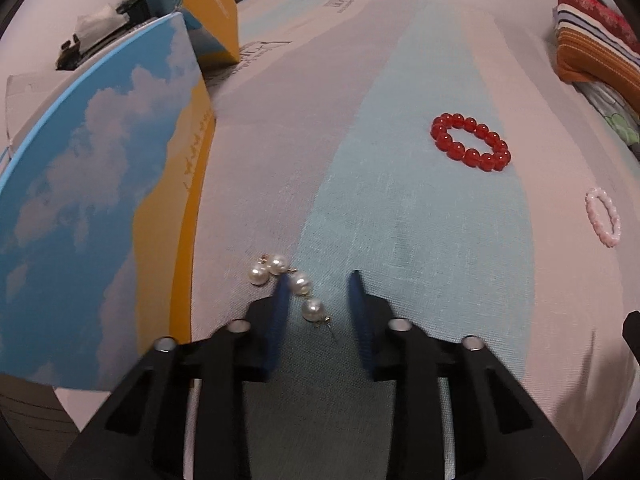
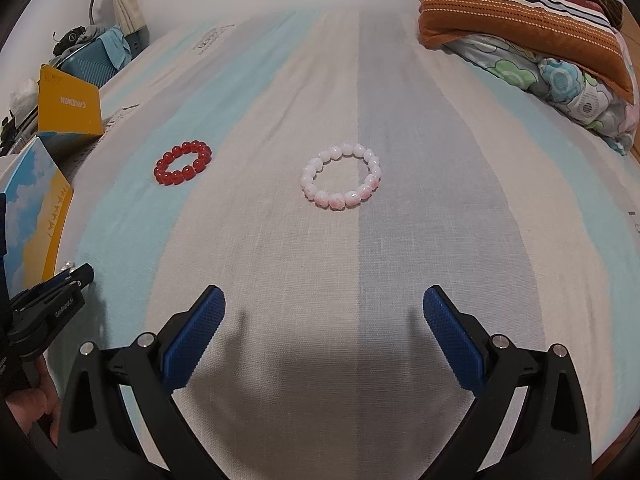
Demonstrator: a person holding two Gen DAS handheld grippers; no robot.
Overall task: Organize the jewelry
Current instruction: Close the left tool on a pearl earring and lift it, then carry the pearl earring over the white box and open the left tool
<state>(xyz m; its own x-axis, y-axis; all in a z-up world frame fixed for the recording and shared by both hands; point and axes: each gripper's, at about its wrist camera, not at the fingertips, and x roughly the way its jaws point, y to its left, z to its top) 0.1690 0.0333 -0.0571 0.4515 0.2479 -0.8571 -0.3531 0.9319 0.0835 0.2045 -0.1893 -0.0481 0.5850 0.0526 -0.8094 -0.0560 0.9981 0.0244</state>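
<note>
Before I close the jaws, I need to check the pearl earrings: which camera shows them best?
The left wrist view: the pearl earrings lie just at the left gripper fingertips, each pearl and post distinct. The right wrist view shows only a tiny glint by the box, beyond the left gripper's tip.

Open bed sheet point(image 2: 320, 280) mid-scene; sky-print box point(image 1: 100, 200) walls left side; folded bedding point(image 2: 520, 32) blocks far right.

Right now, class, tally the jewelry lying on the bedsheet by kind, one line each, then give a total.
Bead bracelets: 2 (red bracelet, pink bracelet)
Pearl earrings: a cluster of 4 pearls, seemingly 2 earrings
Total: 4 pieces
</note>
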